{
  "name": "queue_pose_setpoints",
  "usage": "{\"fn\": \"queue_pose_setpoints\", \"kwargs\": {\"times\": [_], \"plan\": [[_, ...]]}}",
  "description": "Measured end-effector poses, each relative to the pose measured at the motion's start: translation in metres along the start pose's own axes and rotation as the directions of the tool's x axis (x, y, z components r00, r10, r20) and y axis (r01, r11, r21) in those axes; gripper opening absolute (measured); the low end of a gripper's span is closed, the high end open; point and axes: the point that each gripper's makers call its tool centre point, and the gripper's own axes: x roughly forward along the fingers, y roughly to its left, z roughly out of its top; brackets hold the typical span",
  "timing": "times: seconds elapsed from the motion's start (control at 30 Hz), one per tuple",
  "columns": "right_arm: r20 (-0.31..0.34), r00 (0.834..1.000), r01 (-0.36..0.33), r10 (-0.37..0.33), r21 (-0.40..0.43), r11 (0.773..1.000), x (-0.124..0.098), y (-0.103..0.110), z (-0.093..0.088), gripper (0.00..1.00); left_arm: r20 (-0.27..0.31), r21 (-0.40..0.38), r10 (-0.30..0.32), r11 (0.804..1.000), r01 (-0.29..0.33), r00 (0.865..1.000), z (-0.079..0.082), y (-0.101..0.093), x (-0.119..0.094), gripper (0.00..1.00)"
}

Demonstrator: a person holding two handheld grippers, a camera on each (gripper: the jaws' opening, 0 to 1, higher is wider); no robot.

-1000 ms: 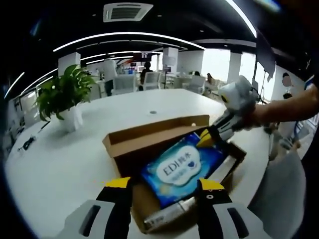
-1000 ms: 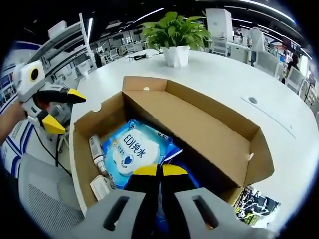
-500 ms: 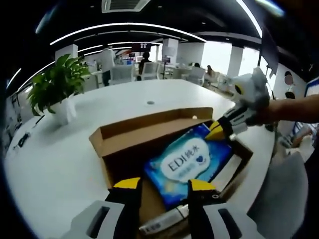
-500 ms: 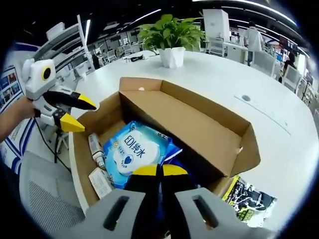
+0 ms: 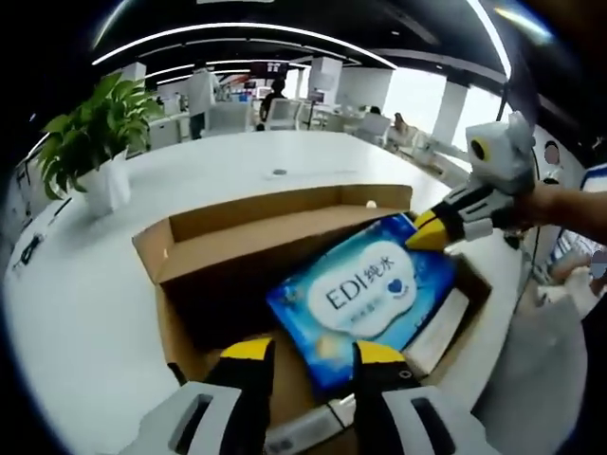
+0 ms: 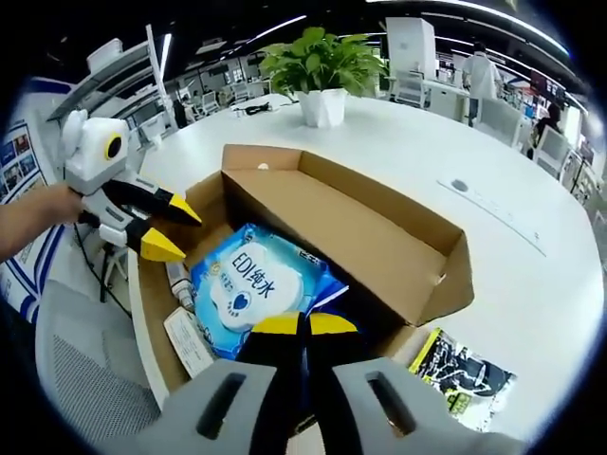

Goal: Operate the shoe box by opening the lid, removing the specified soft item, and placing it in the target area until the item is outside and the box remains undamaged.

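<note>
An open cardboard shoe box (image 5: 237,232) (image 6: 379,237) lies on a white round table (image 5: 85,294). Inside lies a blue soft wipes pack (image 5: 365,294) (image 6: 248,282) with a white label. My right gripper (image 6: 304,324) is shut on the pack's near corner; in the left gripper view it (image 5: 424,230) comes in from the right and pinches that corner, which sits raised. My left gripper (image 5: 314,352) is open just over the pack's other edge, touching nothing. In the right gripper view it (image 6: 173,230) hangs open above the box's left end.
A potted plant (image 5: 90,142) (image 6: 327,66) stands on the table beyond the box. A small tube (image 6: 178,282) and a card (image 6: 190,343) lie in the box beside the pack. A printed sheet (image 6: 462,365) lies by the box's right end. A mesh chair (image 6: 76,389) stands at the table's edge.
My left gripper has moved in over the box, closer to the pack, and its jaws have narrowed a little. The pack's corner held by the right gripper has risen slightly.
</note>
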Motion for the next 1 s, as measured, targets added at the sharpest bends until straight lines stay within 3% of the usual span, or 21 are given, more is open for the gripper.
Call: {"fn": "queue_pose_setpoints", "kwargs": {"times": [0.47,0.6,0.77,1.0], "plan": [[-0.015,1.0,0.019,-0.019,-0.039,0.999,-0.001,-0.008,-0.007,0.0,-0.079,-0.111,-0.045,0.993,0.036,0.996,-0.01,-0.001,0.024,0.27],[-0.015,1.0,0.02,-0.02,-0.035,0.999,-0.001,-0.01,-0.008,0.0,-0.068,-0.199,-0.086,0.977,0.071,0.994,-0.012,-0.008,0.032,0.25],[-0.011,1.0,0.022,-0.022,-0.03,0.999,-0.002,-0.009,-0.008,0.0,-0.055,-0.274,-0.094,0.959,0.076,0.994,-0.013,-0.009,0.037,0.23],[-0.006,1.0,0.028,-0.028,-0.004,1.0,-0.005,-0.008,-0.009,0.0,-0.025,-0.336,-0.076,0.94,0.063,0.997,-0.012,-0.005,0.037,0.09]]}}
